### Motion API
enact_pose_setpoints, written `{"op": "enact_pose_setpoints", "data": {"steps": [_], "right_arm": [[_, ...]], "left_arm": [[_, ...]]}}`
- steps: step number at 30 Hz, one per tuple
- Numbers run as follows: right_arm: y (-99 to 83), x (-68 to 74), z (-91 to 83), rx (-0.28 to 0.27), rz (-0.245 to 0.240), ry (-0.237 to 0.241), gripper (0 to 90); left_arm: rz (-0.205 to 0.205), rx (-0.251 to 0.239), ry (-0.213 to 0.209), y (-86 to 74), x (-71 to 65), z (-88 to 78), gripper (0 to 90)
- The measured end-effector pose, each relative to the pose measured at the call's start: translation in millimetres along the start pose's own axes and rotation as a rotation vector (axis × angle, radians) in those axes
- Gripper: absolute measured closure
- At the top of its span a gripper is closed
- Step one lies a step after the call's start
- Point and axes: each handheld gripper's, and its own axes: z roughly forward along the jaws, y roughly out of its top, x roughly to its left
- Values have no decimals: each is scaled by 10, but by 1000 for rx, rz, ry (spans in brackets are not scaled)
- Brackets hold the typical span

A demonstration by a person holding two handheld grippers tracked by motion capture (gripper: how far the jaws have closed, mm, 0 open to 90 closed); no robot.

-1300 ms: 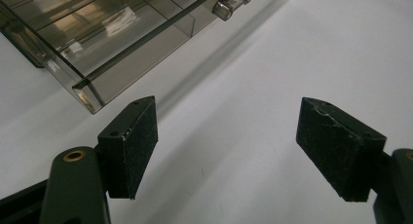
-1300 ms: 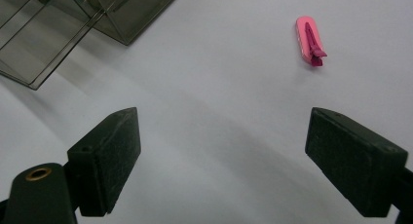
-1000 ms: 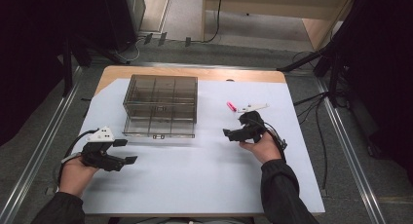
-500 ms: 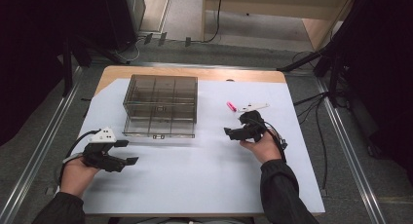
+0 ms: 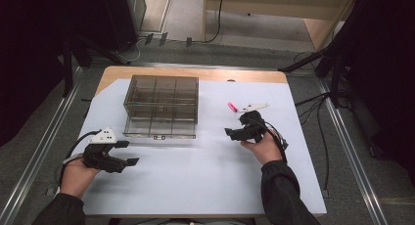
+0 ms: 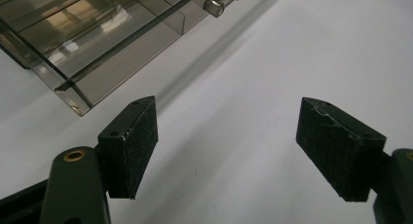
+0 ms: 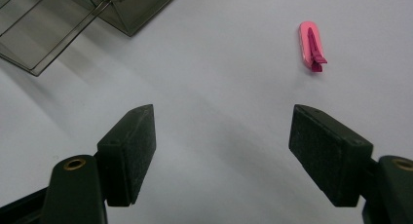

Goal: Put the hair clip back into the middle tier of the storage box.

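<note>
From the high view, a smoke-tinted clear plastic organizer box [image 5: 161, 106], split into square compartments that looked empty, sat toward the table's [image 5: 205, 186] far left on white sheeting. A small pink clip [image 5: 232, 106] lay right of it, just beyond the right gripper [image 5: 236, 133]; the left gripper [image 5: 126, 152] rested near the front left edge. In the left gripper view, the jaws stood wide apart over bare sheet beside the box's corner [image 6: 73, 100]. In the right gripper view, the jaws, just narrowing, gaped with nothing between them, the clip [image 7: 310, 45] ahead.
</note>
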Motion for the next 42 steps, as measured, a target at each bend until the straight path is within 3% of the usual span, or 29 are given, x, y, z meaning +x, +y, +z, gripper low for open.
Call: {"op": "enact_pose_setpoints", "data": {"steps": [22, 26, 31, 42], "right_arm": [[6, -71, 13, 38, 49, 14, 329], [65, -130, 21, 70, 91, 20, 363], [104, -152, 52, 72, 79, 27, 377], [239, -261, 95, 136, 97, 0, 431]], "left_arm": [[-3, -3, 5, -11, -5, -13, 241], [-8, -6, 7, -34, -11, -34, 241], [-9, -9, 11, -69, -27, -74, 241], [-14, -9, 23, -142, -62, -137, 240]]}}
